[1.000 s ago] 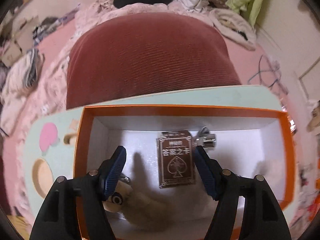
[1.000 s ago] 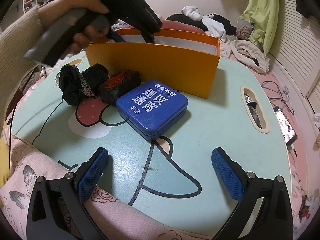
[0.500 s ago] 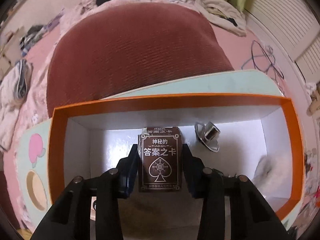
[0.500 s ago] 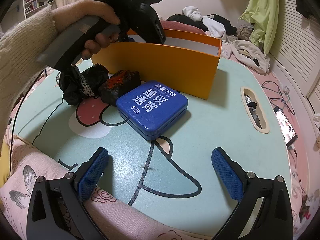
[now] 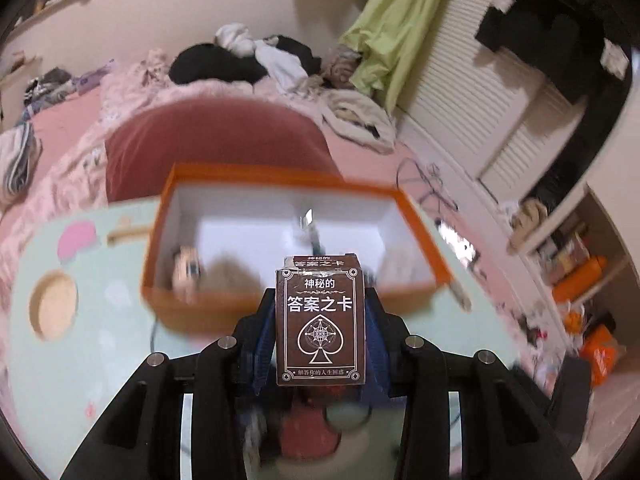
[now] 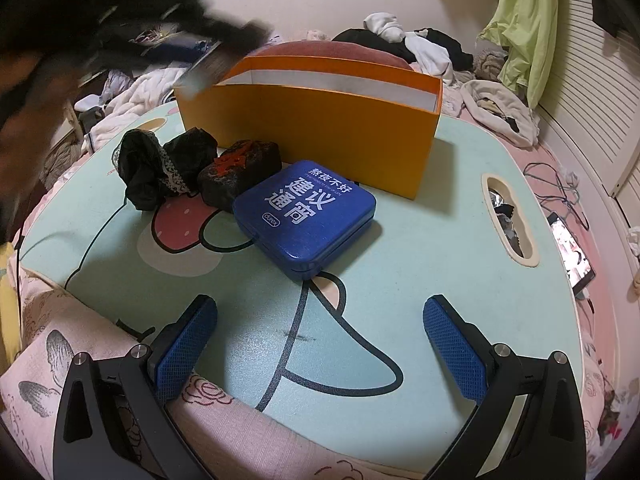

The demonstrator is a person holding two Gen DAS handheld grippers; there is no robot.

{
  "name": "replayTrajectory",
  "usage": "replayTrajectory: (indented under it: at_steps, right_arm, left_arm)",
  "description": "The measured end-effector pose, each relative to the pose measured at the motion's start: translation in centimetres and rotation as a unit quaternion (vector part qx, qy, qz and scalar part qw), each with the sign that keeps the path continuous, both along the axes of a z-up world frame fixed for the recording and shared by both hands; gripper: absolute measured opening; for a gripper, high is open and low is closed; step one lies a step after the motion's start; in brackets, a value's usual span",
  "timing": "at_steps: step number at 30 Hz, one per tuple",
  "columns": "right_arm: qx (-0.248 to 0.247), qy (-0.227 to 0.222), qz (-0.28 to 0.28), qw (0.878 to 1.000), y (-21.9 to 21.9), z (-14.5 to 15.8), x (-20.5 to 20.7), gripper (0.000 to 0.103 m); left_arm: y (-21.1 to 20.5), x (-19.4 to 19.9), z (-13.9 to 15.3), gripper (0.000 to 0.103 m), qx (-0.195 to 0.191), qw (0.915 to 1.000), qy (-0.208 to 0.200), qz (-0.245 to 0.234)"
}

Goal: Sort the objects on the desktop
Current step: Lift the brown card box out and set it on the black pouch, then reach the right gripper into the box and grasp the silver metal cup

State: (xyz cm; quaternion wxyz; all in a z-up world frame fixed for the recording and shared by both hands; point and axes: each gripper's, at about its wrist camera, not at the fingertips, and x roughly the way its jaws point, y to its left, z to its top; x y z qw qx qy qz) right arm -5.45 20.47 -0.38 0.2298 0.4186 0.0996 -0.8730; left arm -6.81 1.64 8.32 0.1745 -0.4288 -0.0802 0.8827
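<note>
A brown playing-card box with a white spade emblem stands upright between the blue pads of my left gripper, which is shut on it. It hangs in the air in front of the orange box, above the near wall. In the right wrist view the left gripper is a dark blur at the orange box's left corner. My right gripper stands open, with nothing between its fingers, low over the table's near edge. Ahead of it lie a blue tin, a black-and-red lump and black lace fabric.
Inside the orange box lie a small metal piece, a small pale item and something furry. The pale green table has a handle cut-out at the right. A phone and cables lie on the floor; a red cushion sits behind the box.
The left gripper closed on the card box inside the orange box, then lifted it up and back out over the near wall. The right gripper has kept still.
</note>
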Motion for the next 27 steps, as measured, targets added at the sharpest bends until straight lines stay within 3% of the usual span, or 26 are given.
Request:
replayTrajectory:
  at_steps: [3, 4, 5, 6, 11, 15, 19, 20, 22, 27]
  right_arm:
    - [0.0, 0.0, 0.0, 1.0, 0.0, 0.0, 0.0, 0.102]
    - [0.0, 0.0, 0.0, 1.0, 0.0, 0.0, 0.0, 0.102]
    - [0.0, 0.0, 0.0, 1.0, 0.0, 0.0, 0.0, 0.102]
    - [0.0, 0.0, 0.0, 1.0, 0.0, 0.0, 0.0, 0.102]
    - [0.0, 0.0, 0.0, 1.0, 0.0, 0.0, 0.0, 0.102]
    - [0.0, 0.0, 0.0, 1.0, 0.0, 0.0, 0.0, 0.102]
    - [0.0, 0.0, 0.0, 1.0, 0.1, 0.0, -0.1, 0.102]
    - [0.0, 0.0, 0.0, 1.0, 0.1, 0.0, -0.1, 0.102]
    - [0.001, 0.0, 0.0, 1.0, 0.1, 0.0, -0.1, 0.102]
    - [0.002, 0.001, -0.001, 1.0, 0.2, 0.0, -0.1, 0.102]
  left_arm:
    - [0.1, 0.9, -1.8, 0.044, -0.014, 0.9998, 0.011, 0.011]
    - [0.6, 0.6, -2.1, 0.05, -0.016, 0.9994, 0.023, 0.019]
    - [0.6, 0.4, -2.5, 0.064, -0.019, 0.999, 0.03, 0.027]
    - [0.4, 0.7, -2.5, 0.071, -0.02, 0.9982, 0.039, 0.04]
    - [-2.1, 4.0, -2.0, 0.089, 0.007, 0.9924, 0.088, 0.086]
    - [-3.2, 6.9, -3.2, 0.093, -0.018, 0.9947, 0.065, 0.077]
    - [-2.4, 8.4, -6.6, 0.094, -0.105, 0.9908, 0.041, 0.075]
    - [-2.3, 8.3, -7.3, 0.094, -0.109, 0.9909, 0.032, 0.072]
    - [-1.5, 8.1, -8.2, 0.103, -0.143, 0.9859, 0.031, 0.08]
    - [-1.8, 7.8, -7.8, 0.103, -0.136, 0.9872, 0.035, 0.075]
